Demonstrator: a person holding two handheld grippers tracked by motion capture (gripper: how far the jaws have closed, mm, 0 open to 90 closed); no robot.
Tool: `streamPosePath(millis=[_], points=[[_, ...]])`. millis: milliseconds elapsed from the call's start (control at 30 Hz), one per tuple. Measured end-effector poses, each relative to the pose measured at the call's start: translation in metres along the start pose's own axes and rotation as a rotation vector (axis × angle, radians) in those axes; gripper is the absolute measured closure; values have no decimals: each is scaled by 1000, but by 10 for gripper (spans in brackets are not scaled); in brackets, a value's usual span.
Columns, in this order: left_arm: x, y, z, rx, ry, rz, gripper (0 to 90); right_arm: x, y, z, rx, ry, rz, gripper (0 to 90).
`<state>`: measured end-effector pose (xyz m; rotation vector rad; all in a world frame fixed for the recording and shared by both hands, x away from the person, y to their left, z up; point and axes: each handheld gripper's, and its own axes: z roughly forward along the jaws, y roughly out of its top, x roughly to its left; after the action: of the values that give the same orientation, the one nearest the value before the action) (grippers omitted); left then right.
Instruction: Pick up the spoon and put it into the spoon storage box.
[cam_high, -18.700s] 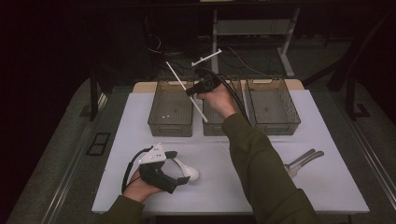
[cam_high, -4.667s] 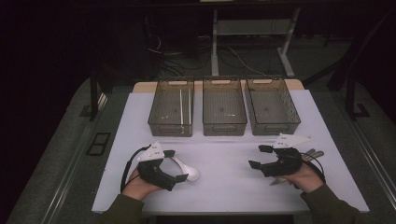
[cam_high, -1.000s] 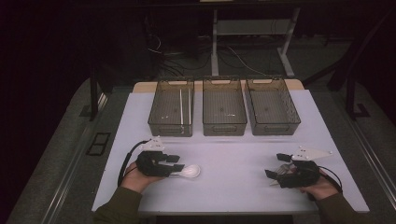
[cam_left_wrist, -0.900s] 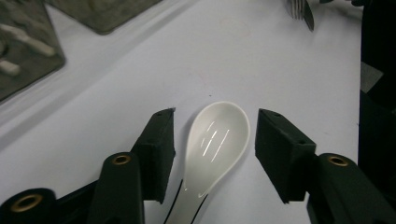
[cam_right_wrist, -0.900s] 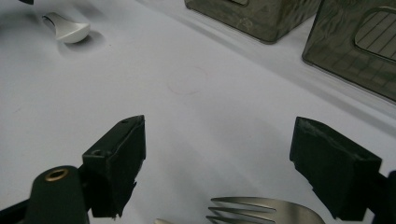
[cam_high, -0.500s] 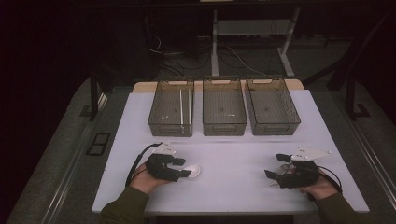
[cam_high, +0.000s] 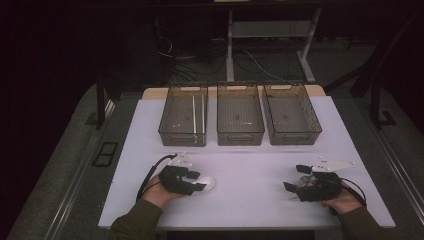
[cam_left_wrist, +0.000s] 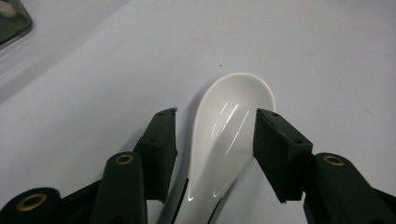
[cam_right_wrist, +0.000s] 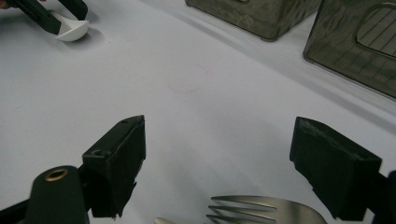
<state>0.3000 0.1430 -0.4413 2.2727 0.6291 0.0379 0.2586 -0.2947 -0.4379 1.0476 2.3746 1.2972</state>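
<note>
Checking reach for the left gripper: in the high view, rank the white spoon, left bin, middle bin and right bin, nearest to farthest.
1. White spoon, between the left gripper jaws.
2. Left bin, directly behind.
3. Middle bin, centre.
4. Right bin, far side.

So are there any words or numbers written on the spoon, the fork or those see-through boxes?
No readable text anywhere.
White spoon: plain, just light streaks.
Fork: bare metal, no stamp visible.
Three clear bins: no labels seen.
Table: plain white, with a faint ring mark, not writing.
</note>
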Motion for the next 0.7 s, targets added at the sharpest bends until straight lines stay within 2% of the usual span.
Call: streamPosePath(millis=[33,67,133,167,200,333,367,400,467,533,700], points=[[-1,0,0,5,2,-6,491,0,0,0,0,0,0,184],[-1,0,1,9,4,10,495,0,0,0,1,0,0,184],[-3,-1,1,14,5,1,502,0,0,0,0,0,0,184],[-3,0,2,22,7,25,507,0,0,0,-1,0,-1,184],[-4,-1,2,27,7,20,510,0,0,0,-1,0,-1,184],[-7,0,3,44,18,62,546,0,0,0,-2,0,1,183],[-9,0,4,38,22,54,555,0,0,0,-1,0,1,184],[-9,0,3,46,24,71,559,0,0,0,-2,0,1,184],[-12,0,4,46,10,73,598,0,0,0,-1,0,0,184],[-14,1,4,57,0,93,631,0,0,0,-2,0,1,184],[-16,1,2,66,1,100,683,0,0,0,-2,-1,-1,184]])
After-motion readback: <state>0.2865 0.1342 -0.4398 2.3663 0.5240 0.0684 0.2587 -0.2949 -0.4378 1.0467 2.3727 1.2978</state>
